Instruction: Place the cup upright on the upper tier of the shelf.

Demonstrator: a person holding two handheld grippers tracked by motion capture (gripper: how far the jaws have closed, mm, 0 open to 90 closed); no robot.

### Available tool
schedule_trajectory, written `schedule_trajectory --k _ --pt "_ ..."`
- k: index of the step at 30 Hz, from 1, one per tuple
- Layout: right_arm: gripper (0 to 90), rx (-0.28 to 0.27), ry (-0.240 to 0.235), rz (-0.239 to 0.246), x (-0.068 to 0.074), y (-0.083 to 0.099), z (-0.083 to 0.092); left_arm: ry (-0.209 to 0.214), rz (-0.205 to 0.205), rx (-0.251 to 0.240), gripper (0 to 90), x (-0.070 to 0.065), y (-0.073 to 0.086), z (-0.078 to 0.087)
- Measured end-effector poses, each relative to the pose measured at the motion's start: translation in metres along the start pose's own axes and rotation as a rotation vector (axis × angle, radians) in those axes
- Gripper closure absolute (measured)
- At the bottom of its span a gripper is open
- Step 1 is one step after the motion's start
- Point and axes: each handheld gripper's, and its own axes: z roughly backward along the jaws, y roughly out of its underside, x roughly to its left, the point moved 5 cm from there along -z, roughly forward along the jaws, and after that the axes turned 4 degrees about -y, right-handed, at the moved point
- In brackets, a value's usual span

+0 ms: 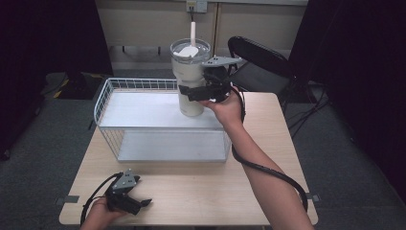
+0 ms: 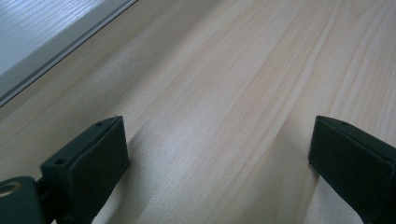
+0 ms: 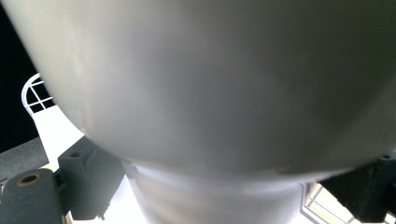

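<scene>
A tall white tumbler point(image 1: 190, 81) with a clear lid and a white straw point(image 1: 193, 33) stands upright at the back right of the white wire rack's point(image 1: 106, 96) top shelf. My right gripper point(image 1: 190, 93) is shut on the tumbler's lower body, coming in from the right. In the right gripper view the tumbler point(image 3: 210, 84) bulges close above its narrower base, with a black jaw pressed on each side of that base point(image 3: 219, 191). My left gripper point(image 1: 141, 205) lies on the wooden table point(image 1: 191, 191) at the front left, open point(image 2: 217, 154), nothing between its jaws.
The wire rack has raised sides and a lower shelf point(image 1: 172, 146); it takes up the table's back left and middle. A black folding chair point(image 1: 258, 62) stands behind the table's far right corner. The right gripper's cable point(image 1: 268, 170) loops along the forearm.
</scene>
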Motion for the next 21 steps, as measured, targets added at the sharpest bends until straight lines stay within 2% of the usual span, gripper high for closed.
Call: schedule_trajectory --k 21 --pt "9.2 -0.013 0.008 0.003 0.0017 0.0057 0.0030 -0.004 0.001 -0.003 4.2 -0.0002 0.0002 -0.0001"
